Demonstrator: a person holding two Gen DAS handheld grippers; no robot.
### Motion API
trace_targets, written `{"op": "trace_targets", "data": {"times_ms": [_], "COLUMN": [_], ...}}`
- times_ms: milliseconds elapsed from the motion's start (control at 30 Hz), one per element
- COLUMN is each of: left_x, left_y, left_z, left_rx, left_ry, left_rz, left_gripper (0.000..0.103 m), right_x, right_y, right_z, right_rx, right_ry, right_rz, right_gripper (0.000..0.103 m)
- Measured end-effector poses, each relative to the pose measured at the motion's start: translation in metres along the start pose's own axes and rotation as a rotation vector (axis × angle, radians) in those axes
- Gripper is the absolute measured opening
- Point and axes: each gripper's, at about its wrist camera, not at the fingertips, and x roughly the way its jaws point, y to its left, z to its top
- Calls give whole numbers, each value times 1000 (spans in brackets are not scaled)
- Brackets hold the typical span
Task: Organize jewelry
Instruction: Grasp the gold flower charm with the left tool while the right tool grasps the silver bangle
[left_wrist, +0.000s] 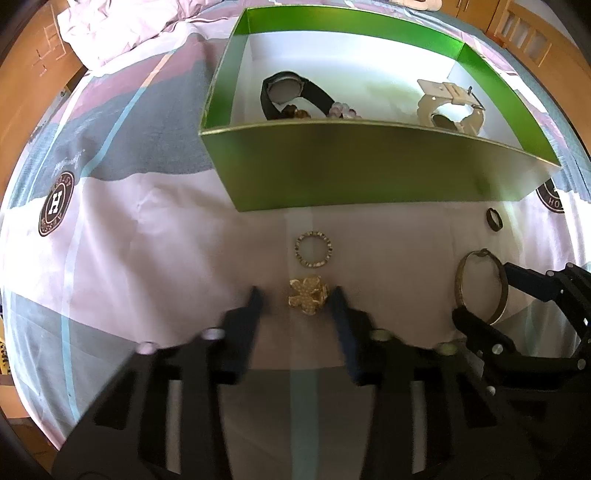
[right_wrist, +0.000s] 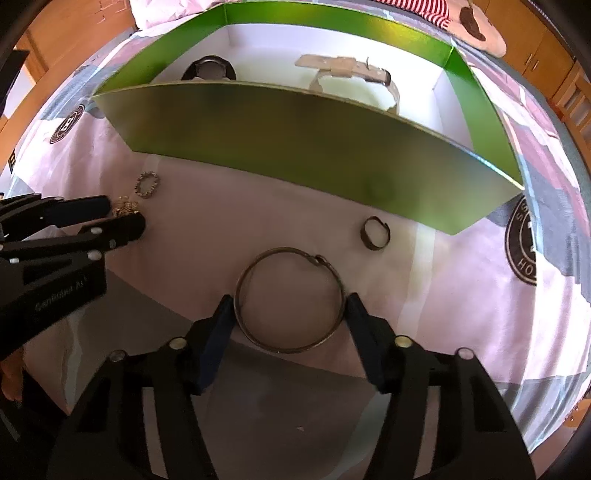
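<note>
We hover our left gripper (left_wrist: 295, 297) open around the gold flower brooch (left_wrist: 308, 295) on the bed: light, spiky, pinch its petals' edges. Our right gripper (right_wrist: 290, 306) brackets the stiff bangle (right_wrist: 291, 299) across its rim, pads touching, maybe gripping.

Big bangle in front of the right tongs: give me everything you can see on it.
The bangle is a thin, dull bronze-looking metal hoop with a small hooked clasp at its upper right. It lies flat on the pink bedsheet, in front of the green box and below a small dark ring. The right tongs straddle it, one fingertip at each side of the rim, at or very near contact; it is not lifted.
</note>
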Motion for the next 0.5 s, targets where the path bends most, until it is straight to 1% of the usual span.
{"op": "trace_targets", "data": {"times_ms": [100,333,500], "left_x": [-1,-12,-29], "left_y": [3,17,40], "left_z": [0,4,7], "left_rx": [-13,-44,-107], "left_ry": [1,-15,-37], "left_rz": [-9,-45,-115], "left_gripper": [21,20,20], "right_x": [0,-6,-10], "right_y": [-1,-5,-8], "right_z": [0,4,-1], "right_rx": [9,21,25], "right_ry": [0,-1,-5], "right_rz": [6,11,11], "right_gripper": [62,62,62]}}
